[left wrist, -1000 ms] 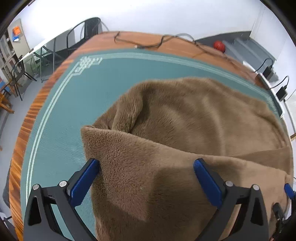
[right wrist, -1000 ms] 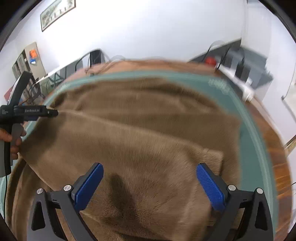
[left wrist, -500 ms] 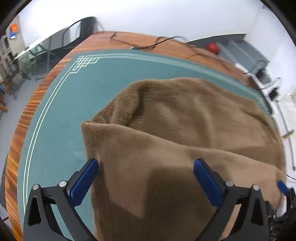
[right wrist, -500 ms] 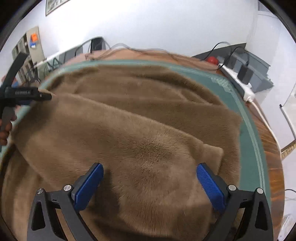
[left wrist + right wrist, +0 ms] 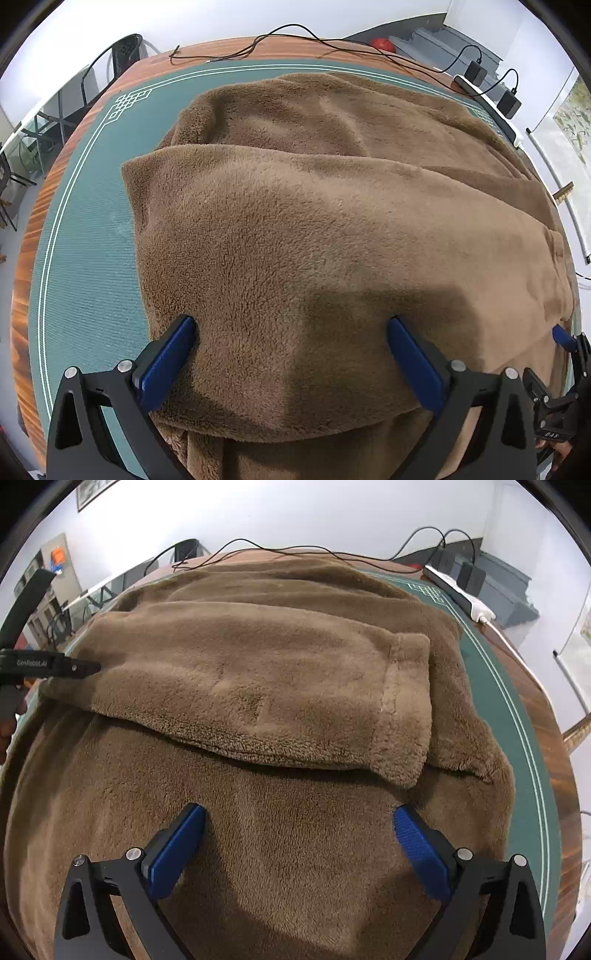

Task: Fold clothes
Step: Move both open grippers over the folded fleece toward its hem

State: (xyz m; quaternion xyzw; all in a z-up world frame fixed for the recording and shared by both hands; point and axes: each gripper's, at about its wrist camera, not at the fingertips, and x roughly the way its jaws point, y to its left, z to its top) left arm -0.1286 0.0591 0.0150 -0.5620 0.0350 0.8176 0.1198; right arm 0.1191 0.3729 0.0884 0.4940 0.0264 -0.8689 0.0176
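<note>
left tongs [image 5: 291, 354] spread wide, nothing pinched, over the folded flap's left end | brown fleece garment [image 5: 332, 229] lies on the green mat [image 5: 85, 229] of the tabletop, one flap doubled across it | right tongs [image 5: 299, 843] spread, empty, near the flap's cuff end | next I'd press the crease flat, both ends level

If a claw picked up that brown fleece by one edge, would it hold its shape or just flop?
Probably flop: the fleece already sags into soft folds and rounded ridges on the mat. It looks thick and piled, so likely bulky, maybe heavyish once lifted. The fuzzy surface should grip rather than slip.
</note>
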